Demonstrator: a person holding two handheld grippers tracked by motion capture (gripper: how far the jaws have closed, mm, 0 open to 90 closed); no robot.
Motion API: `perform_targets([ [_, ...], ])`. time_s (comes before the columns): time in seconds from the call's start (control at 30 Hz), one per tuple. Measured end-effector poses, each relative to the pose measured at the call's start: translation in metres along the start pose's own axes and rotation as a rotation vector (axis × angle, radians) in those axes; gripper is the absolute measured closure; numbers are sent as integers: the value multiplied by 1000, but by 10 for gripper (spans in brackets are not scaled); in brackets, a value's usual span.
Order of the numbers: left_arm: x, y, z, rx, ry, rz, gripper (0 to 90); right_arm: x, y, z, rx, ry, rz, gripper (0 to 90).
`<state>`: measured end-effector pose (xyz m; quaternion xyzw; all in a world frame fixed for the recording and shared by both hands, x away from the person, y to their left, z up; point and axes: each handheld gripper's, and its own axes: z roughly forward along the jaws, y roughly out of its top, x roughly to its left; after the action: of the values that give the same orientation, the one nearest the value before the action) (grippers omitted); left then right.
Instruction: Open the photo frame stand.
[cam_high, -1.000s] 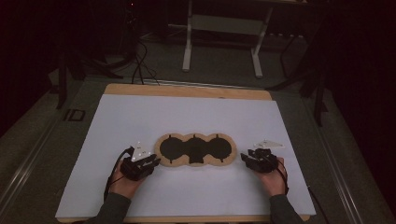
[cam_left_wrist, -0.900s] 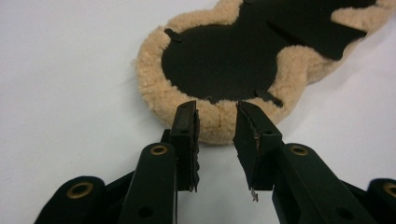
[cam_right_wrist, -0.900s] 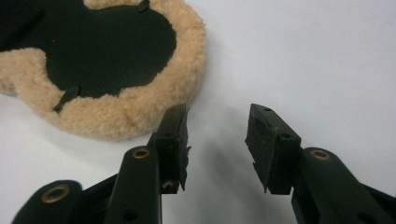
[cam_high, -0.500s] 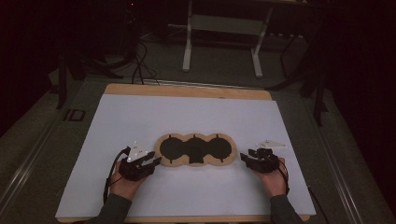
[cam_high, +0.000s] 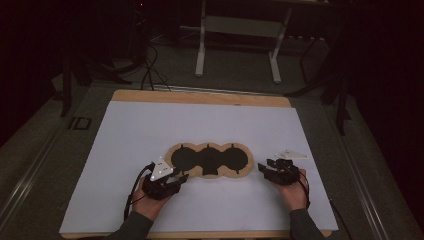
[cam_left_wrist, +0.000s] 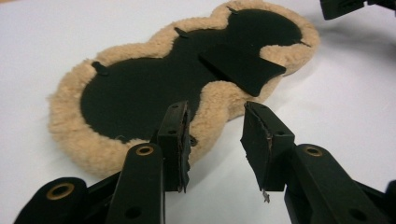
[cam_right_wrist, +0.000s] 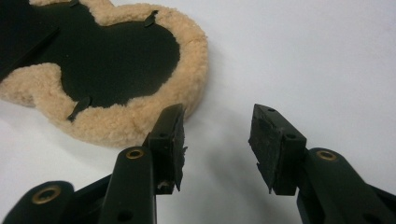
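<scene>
Fleece pad (cam_right_wrist: 116, 126), far lobes cropped

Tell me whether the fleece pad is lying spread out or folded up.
Spread out. The fleece pad lies flat on the white table, black side up, all three lobes showing; only a small black flap rests on it.

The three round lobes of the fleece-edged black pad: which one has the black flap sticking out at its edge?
The middle lobe of the tan fleece-edged black pad: a black trapezoid flap juts from its near side; both end lobes lack one.

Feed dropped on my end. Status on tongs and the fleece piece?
Left tongs open, just widened, nothing between. Right tongs open, empty. Three-lobed fleece-edged pad flat on the white sheet, between both. Nothing in the way.
</scene>
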<state>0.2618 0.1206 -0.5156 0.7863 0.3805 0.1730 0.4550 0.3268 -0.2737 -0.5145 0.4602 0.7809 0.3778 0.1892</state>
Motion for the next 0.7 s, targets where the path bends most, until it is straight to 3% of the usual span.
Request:
perform_targets([
  [0.37, -4, 1, 6, 17, -20, 14, 639, -1, 0, -1, -11, 17, 14, 536],
  [0.47, -8, 1, 10, 35, 10, 28, 641, -1, 0, -1, -14, 18, 14, 536],
  [0.53, -8, 2, 12, 43, -17, 19, 631, -1, 0, -1, -14, 17, 16, 535],
  [0.7, -13, 1, 19, 71, -32, 48, 654, -3, -2, -1, -13, 15, 20, 533],
])
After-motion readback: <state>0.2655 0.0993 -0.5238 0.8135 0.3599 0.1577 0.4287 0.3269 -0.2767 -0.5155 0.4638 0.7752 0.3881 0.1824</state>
